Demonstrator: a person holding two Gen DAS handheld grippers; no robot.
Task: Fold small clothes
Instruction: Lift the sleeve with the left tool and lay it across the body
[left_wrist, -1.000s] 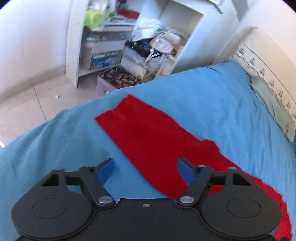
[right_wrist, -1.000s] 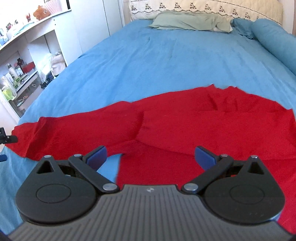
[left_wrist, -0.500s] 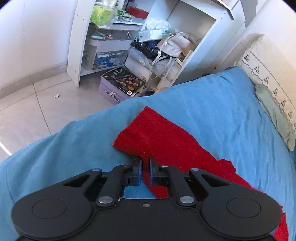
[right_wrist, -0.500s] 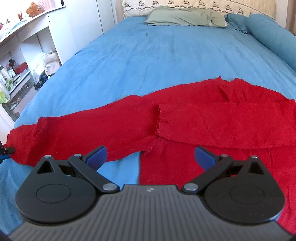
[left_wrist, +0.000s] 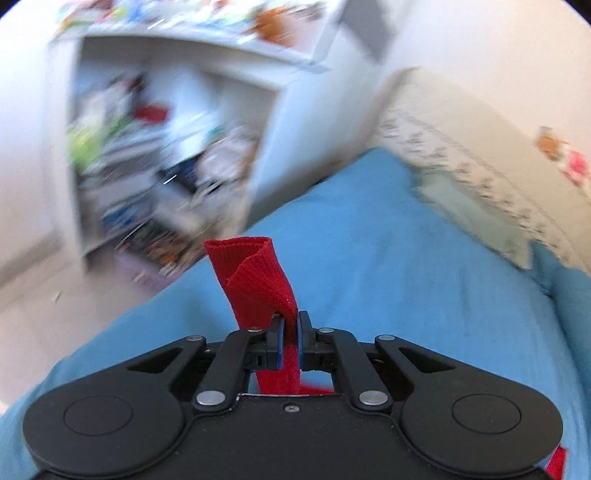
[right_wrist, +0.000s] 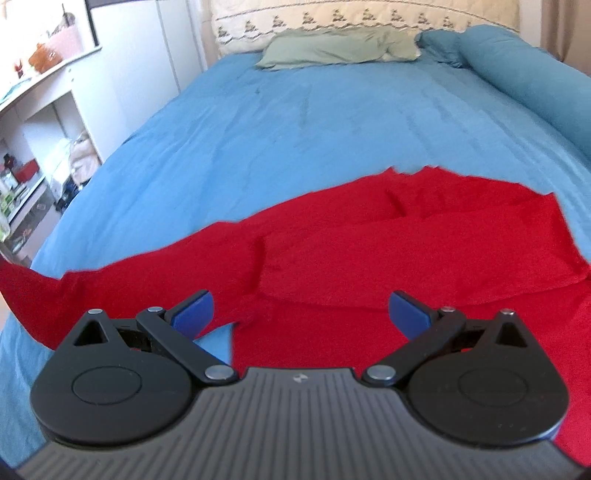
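A red knit sweater (right_wrist: 388, 254) lies spread on the blue bedspread (right_wrist: 314, 122). One sleeve is folded across its body; the other stretches out to the left. My left gripper (left_wrist: 290, 323) is shut on the cuff of that left sleeve (left_wrist: 255, 280) and holds it lifted off the bed, the cuff standing up above the fingers. My right gripper (right_wrist: 301, 314) is open and empty, low over the sweater's body near its lower left side.
A white shelf unit (left_wrist: 166, 147) full of clutter stands left of the bed, blurred in the left wrist view. A green pillow (right_wrist: 332, 46) and a blue bolster (right_wrist: 517, 74) lie at the head of the bed, with a patterned headboard (right_wrist: 351, 16) behind.
My left gripper closed on the sleeve cuff and has lifted it off the bed while swinging fast. My right gripper stayed open and moved slightly forward over the sweater.
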